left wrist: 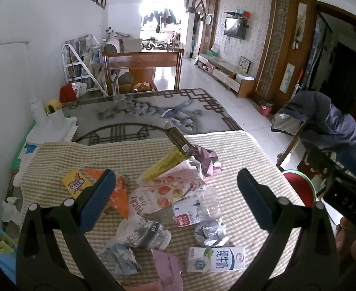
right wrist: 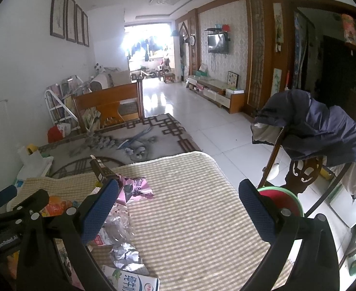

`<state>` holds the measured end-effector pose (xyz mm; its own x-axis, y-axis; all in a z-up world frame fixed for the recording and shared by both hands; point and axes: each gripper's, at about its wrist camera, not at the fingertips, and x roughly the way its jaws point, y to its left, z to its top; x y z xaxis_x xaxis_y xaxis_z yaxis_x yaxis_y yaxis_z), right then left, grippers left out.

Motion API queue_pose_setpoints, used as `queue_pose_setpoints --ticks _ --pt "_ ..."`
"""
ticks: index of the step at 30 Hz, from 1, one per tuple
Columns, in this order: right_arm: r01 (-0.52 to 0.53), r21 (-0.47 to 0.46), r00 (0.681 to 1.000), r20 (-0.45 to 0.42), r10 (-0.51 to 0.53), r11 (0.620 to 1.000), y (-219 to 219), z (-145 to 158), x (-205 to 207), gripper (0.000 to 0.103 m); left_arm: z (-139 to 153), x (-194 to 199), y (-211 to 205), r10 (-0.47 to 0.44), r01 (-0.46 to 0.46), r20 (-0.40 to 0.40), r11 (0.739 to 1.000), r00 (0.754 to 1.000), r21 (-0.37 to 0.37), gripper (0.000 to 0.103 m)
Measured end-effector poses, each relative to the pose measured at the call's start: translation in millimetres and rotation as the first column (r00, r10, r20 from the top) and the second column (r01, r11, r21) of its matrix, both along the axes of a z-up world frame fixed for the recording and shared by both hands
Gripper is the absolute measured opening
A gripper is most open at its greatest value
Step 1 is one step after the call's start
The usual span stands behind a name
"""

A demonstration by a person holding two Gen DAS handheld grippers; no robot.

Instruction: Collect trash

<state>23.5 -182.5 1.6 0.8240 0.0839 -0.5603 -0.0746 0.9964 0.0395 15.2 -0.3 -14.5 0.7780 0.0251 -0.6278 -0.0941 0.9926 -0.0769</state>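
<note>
The trash lies in a loose heap on the checked cloth point(left wrist: 238, 150) that covers the near end of the counter point(left wrist: 153, 111). In the heap: a strawberry Pocky wrapper point(left wrist: 163, 191), an orange wrapper point(left wrist: 118, 197), a yellow packet point(left wrist: 76, 183), a brown box point(left wrist: 178, 140) leaning on a yellow-green wrapper point(left wrist: 163, 163), a crumpled pink-purple wrapper point(left wrist: 206, 157), a foil ball point(left wrist: 210, 232), a clear bag with a red label point(left wrist: 192, 209) and a milk carton point(left wrist: 216, 258) nearest the camera.

The left hand-held gripper point(left wrist: 176, 198) hangs above the heap with its blue pads spread wide apart, holding nothing. The right hand-held gripper point(right wrist: 178, 212) is likewise wide open and empty, over the bare right part of the cloth; the trash sits to its left, by its left pad.

The cloth's right edge drops to white floor tiles. Just past that edge stand a red basin with a green rim point(right wrist: 282, 200) and a chair draped with a dark blue jacket point(right wrist: 323, 126). Beyond the cloth, the patterned counter top is mostly bare up to a wooden chair point(left wrist: 142, 69) at its far edge.
</note>
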Motion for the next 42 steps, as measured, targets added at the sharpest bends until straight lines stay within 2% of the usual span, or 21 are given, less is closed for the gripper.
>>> queue_pose_setpoints --ticks 6,10,14,16,18,20,23,27,31,33,36,40,42 --pt "-0.020 -0.021 1.000 -0.019 0.020 1.000 2 -6 2 0.096 -2 1 2 0.003 -0.003 -0.011 1.000 1.000 -0.001 0.098" --pt "-0.070 -0.052 0.996 -0.059 0.067 0.996 10 -15 5 0.096 -12 8 21 0.029 -0.030 -0.035 0.999 0.999 -0.027 0.098" --pt "-0.145 -0.074 0.983 -0.122 0.136 0.987 18 -33 3 0.096 -40 19 63 0.145 -0.149 -0.100 0.988 0.984 -0.033 0.098" --pt "-0.187 -0.072 0.971 -0.167 0.173 0.980 22 -44 3 0.096 -57 25 88 0.207 -0.213 -0.139 0.977 0.968 -0.030 0.096" --pt "-0.230 -0.069 0.952 -0.222 0.210 0.971 27 -57 3 0.096 -76 31 114 0.273 -0.283 -0.195 0.959 0.942 -0.029 0.089" --pt "-0.262 -0.058 0.935 -0.263 0.238 0.963 31 -67 2 0.096 -98 38 143 0.339 -0.367 -0.275 0.929 0.900 -0.054 0.079" --pt "-0.297 -0.034 0.905 -0.328 0.270 0.954 33 -82 3 0.096 -126 49 169 0.370 -0.432 -0.370 0.897 0.852 -0.098 0.071" --pt "-0.348 -0.024 0.863 -0.400 0.310 0.937 36 -101 0 0.094 -143 63 182 0.373 -0.454 -0.411 0.884 0.832 -0.115 0.071" --pt "-0.369 -0.027 0.838 -0.442 0.320 0.929 39 -116 -4 0.094 -150 83 191 0.384 -0.468 -0.415 0.875 0.825 -0.121 0.078" --pt "-0.365 -0.022 0.830 -0.461 0.315 0.931 40 -122 -3 0.094 -159 91 193 0.375 -0.467 -0.456 0.878 0.807 -0.103 0.078" --pt "-0.365 -0.023 0.824 -0.473 0.311 0.931 43 -125 -1 0.094 -176 93 195 0.366 -0.483 -0.506 0.867 0.781 -0.119 0.076" --pt "-0.382 -0.019 0.807 -0.494 0.323 0.924 48 -132 4 0.094 -179 88 195 0.354 -0.480 -0.497 0.865 0.792 -0.148 0.074" --pt "-0.405 -0.013 0.786 -0.515 0.341 0.914 52 -139 6 0.094 -170 81 193 0.342 -0.460 -0.465 0.872 0.817 -0.166 0.072"
